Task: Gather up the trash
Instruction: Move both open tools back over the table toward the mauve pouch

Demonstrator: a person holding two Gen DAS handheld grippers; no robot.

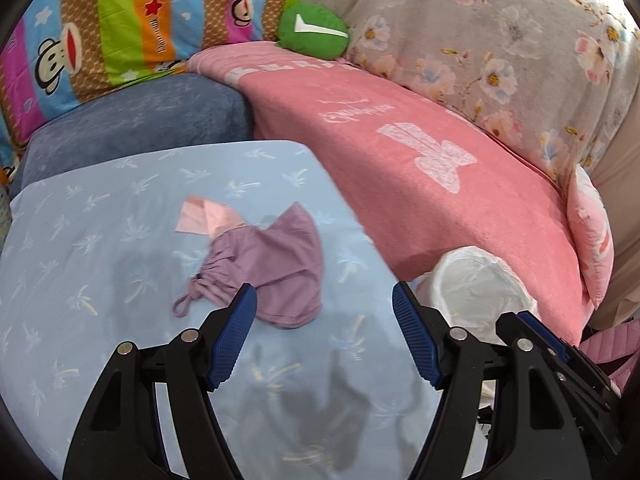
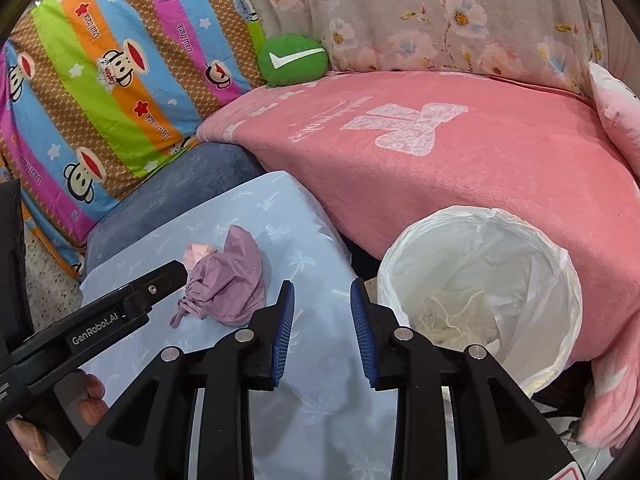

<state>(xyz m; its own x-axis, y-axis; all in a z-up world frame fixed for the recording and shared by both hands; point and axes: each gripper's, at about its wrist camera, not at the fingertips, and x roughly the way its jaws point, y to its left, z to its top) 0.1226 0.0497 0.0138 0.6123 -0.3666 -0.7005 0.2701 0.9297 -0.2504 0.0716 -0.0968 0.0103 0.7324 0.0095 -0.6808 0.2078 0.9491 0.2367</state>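
Note:
A crumpled purple cloth pouch (image 1: 272, 268) with a drawstring lies on the light blue sheet (image 1: 100, 240), with a pink paper scrap (image 1: 200, 218) tucked under its far edge. My left gripper (image 1: 324, 300) is open, just short of the pouch and slightly right of it. In the right wrist view the pouch (image 2: 232, 284) and pink scrap (image 2: 198, 254) lie left of my right gripper (image 2: 322, 300), which is open and empty above the sheet. A white-lined trash bin (image 2: 480, 280) stands to the right; it holds crumpled paper. The bin also shows in the left wrist view (image 1: 476, 280).
A pink blanket (image 1: 420, 168) covers the sofa seat behind the bin. A green round cushion (image 1: 314, 32), a striped monkey-print quilt (image 1: 112, 28) and a floral cover (image 1: 500, 40) stand at the back. A dark blue cushion (image 1: 140, 120) lies under the sheet. The left gripper's arm (image 2: 100, 320) reaches in from the left.

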